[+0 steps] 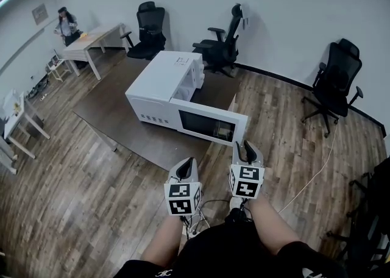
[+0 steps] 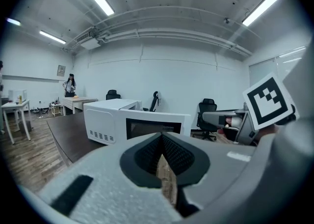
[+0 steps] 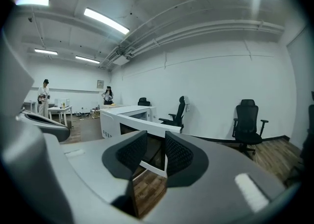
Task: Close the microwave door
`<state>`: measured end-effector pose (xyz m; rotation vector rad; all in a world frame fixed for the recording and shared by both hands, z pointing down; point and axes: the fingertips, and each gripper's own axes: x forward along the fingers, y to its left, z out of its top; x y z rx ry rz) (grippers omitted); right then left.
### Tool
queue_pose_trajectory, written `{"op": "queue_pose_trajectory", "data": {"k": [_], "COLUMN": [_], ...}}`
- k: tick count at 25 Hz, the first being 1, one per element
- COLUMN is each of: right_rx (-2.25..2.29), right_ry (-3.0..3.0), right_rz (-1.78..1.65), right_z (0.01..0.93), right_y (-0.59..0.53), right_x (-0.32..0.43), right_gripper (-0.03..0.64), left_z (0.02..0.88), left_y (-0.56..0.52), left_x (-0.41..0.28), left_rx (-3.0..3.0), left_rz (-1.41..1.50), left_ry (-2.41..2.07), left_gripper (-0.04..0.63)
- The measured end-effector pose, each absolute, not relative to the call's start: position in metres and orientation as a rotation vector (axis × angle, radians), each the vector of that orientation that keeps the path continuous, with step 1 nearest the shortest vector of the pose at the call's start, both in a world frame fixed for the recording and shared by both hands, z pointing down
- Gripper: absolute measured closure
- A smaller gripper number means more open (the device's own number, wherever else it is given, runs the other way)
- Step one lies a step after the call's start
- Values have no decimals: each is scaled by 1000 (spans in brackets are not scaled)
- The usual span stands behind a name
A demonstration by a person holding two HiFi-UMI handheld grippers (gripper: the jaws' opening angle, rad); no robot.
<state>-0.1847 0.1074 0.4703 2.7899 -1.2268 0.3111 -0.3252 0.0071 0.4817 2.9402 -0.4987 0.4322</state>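
A white microwave (image 1: 161,81) stands on a dark brown table (image 1: 116,109). Its door (image 1: 210,123) hangs open, swung out toward me, dark window facing me. Both grippers hover in front of the door, short of it and touching nothing. My left gripper (image 1: 186,166) is below the door's left half, its jaws together and empty. My right gripper (image 1: 245,147) is just below the door's free right end, with a gap between its jaws and nothing in it. The left gripper view shows the left gripper (image 2: 162,139) facing the door (image 2: 157,125). The right gripper (image 3: 156,142) frames the door's edge (image 3: 147,126).
Black office chairs stand behind the microwave (image 1: 149,30) (image 1: 225,39) and at the right wall (image 1: 335,78). A person (image 1: 66,25) stands by a light desk (image 1: 91,42) at the far left. White tables (image 1: 15,118) line the left side. A cable (image 1: 311,176) trails over the wood floor.
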Motion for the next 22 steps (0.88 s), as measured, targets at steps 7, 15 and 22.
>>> {"op": "queue_pose_trajectory", "data": {"k": [7,15,22], "right_rx": [2785,2743,2769], "right_ry": [-1164,-1111,-1044], "right_rz": [431,541,552], "right_z": [503,538,545], "right_y": [91,63,57], "right_x": [-127,-85,-66], "right_gripper": [453,442,465], "left_z": [487,501,509], "left_y": [-7,-20,-30], "left_x": [-277,-241,-222], "left_rx": [2952,2942,2944], "left_rz": [459,528,568], "left_ry": [-520,-497,-469], "left_gripper": [588,588,588]}}
